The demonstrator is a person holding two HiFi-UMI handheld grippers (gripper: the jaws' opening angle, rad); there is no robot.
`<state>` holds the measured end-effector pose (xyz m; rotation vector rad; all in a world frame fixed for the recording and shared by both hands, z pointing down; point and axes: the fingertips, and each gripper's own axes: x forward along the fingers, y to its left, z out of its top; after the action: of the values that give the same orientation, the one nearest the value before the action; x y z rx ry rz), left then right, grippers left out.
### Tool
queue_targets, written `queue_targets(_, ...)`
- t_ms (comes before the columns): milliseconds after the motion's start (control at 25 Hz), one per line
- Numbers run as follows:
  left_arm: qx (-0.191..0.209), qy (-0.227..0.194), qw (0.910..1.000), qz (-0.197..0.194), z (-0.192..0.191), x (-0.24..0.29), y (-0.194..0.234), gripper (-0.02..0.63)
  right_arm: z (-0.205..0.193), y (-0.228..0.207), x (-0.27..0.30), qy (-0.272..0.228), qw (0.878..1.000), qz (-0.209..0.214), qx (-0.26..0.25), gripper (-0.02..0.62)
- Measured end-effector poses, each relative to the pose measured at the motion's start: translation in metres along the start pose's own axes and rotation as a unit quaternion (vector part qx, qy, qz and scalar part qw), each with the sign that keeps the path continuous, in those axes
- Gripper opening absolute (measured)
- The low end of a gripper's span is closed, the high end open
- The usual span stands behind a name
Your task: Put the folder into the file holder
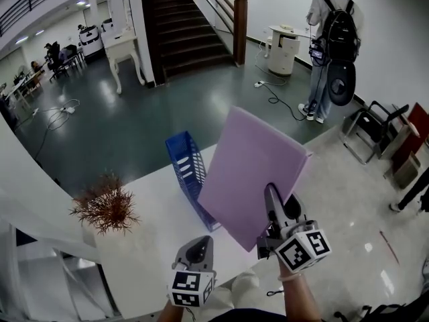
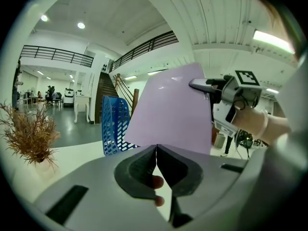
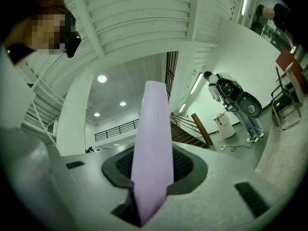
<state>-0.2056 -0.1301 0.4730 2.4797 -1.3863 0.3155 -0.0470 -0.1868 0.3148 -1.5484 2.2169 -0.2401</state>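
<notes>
The right gripper (image 1: 271, 196) is seen in the head view pinching the lower edge of one lilac folder (image 1: 251, 166), which is held up in the air over the near edge of the white table (image 1: 151, 213). The folder's long axis is set steeply, leaning from the jaws up and away to the left, and its broad face is turned towards the camera. One blue file holder (image 1: 182, 163) is stood on the table just left of the folder, and its near end is hidden behind the folder's lower left corner. The left gripper (image 1: 198, 245) is held low beside the table, apart from both things. One dried plant (image 1: 106, 206) is placed at the table's left end, and one person with a backpack (image 1: 332, 39) is seen standing far off; figures at distant desks are too small to be counted. In the left gripper view, the left gripper (image 2: 156, 150) is shown with its jaws pressed together on nothing, a fingertip being visible through the gap lower down. The folder (image 2: 173, 109) is seen broad-face on, gripped at its upper right by the right gripper (image 2: 202, 85), with the file holder (image 2: 114, 124) partly covered behind its left edge and the plant (image 2: 29, 134) at the far left. In the right gripper view, the right gripper (image 3: 151, 177) is closed on the folder (image 3: 154, 134), which is seen nearly edge-on as one narrow strip rising from the jaws; the person (image 3: 236, 100) is seen at the right.
</notes>
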Motion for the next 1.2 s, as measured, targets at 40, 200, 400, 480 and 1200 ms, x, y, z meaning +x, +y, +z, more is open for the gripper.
queue_targets(40,-0.001,-0.001,1.0000,0.000,0.000,0.001,0.002,0.005,0.000,0.003,0.002,-0.003,1.000,-0.002,-0.004,0.130)
queue_targets(200,-0.005,-0.005,1.0000,0.004,0.006,0.008,0.004,0.005,0.004,0.012,0.012,-0.011,1.000,-0.006,-0.027,0.130)
queue_targets(400,-0.006,-0.008,0.9999,0.012,0.013,0.018,0.007,0.006,0.003,0.019,0.023,-0.013,0.999,0.008,-0.040,0.130)
queue_targets(480,-0.006,-0.008,0.9998,0.016,0.015,0.021,0.010,0.005,0.001,0.023,0.028,-0.013,0.999,0.015,-0.042,0.130)
queue_targets(1200,-0.012,-0.004,0.9992,0.037,0.023,0.039,0.027,0.005,-0.008,0.049,0.061,-0.031,0.994,0.052,-0.089,0.130)
